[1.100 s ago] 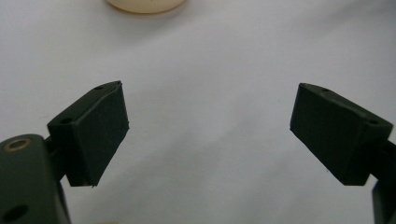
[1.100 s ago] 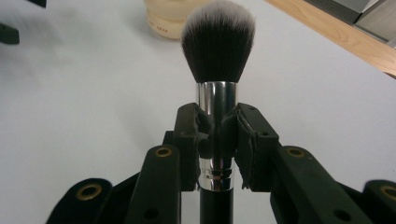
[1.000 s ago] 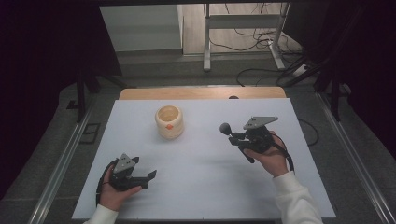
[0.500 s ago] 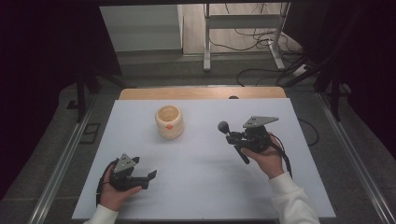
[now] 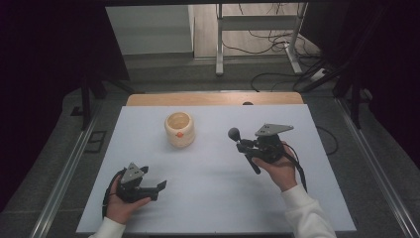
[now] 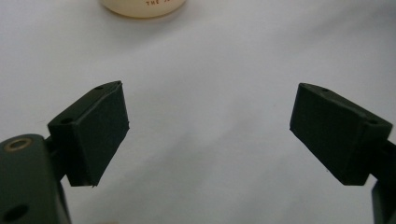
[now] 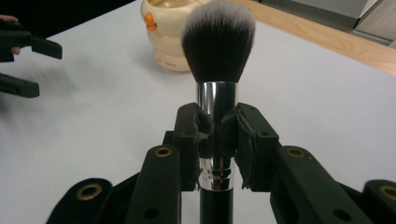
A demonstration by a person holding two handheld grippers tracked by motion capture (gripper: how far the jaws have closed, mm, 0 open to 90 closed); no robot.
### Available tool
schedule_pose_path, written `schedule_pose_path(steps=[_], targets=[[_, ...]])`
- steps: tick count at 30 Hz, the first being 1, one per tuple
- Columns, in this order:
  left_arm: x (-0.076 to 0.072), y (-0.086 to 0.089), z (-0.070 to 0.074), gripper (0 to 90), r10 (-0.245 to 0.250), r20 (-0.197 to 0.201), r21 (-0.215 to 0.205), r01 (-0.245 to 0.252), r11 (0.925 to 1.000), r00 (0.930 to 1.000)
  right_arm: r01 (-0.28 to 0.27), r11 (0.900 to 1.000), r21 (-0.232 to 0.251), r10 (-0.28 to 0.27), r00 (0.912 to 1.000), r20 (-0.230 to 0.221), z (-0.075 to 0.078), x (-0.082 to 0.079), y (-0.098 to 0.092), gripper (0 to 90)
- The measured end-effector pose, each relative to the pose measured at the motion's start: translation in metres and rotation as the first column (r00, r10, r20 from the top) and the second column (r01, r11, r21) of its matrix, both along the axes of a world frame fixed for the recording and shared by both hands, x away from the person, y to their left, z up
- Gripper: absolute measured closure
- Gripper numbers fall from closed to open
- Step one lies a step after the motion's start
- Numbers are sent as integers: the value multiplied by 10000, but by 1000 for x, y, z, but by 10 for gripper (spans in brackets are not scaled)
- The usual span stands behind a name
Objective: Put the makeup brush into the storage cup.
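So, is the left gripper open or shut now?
Open. The left gripper shows its two black pads far apart, with bare white table between them.

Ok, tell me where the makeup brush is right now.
The makeup brush is clamped in the right gripper above the table's right half in the high view, bristles toward the cream duck-faced cup to its left.

Lab, white table (image 5: 213, 198), floor cables (image 5: 267, 34) (dark surroundings)

The brush (image 7: 217, 42) has soft matt bristles above a glossy polished metal collar. The cream jar (image 5: 179, 129) looks smooth, the bench (image 5: 213, 193) matt white with a bare wood edge.
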State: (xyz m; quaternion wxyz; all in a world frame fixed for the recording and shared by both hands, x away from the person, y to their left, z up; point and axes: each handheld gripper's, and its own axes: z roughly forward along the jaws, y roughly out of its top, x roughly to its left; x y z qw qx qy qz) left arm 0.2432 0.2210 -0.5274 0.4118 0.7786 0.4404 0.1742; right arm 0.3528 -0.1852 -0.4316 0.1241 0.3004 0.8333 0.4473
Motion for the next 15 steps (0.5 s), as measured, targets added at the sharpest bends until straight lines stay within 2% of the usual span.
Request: schedule_pose_path(steps=[9, 15], targets=[[1, -5, 3, 124, -124, 90, -53, 124, 9999, 9999, 4, 9998, 198, -1, 9999, -123, -3, -2, 7, 714], [2, -8, 9, 125, -151, 199, -229, 156, 9996, 9997, -13, 9996, 270, 18, 9998, -185, -4, -3, 9, 714]])
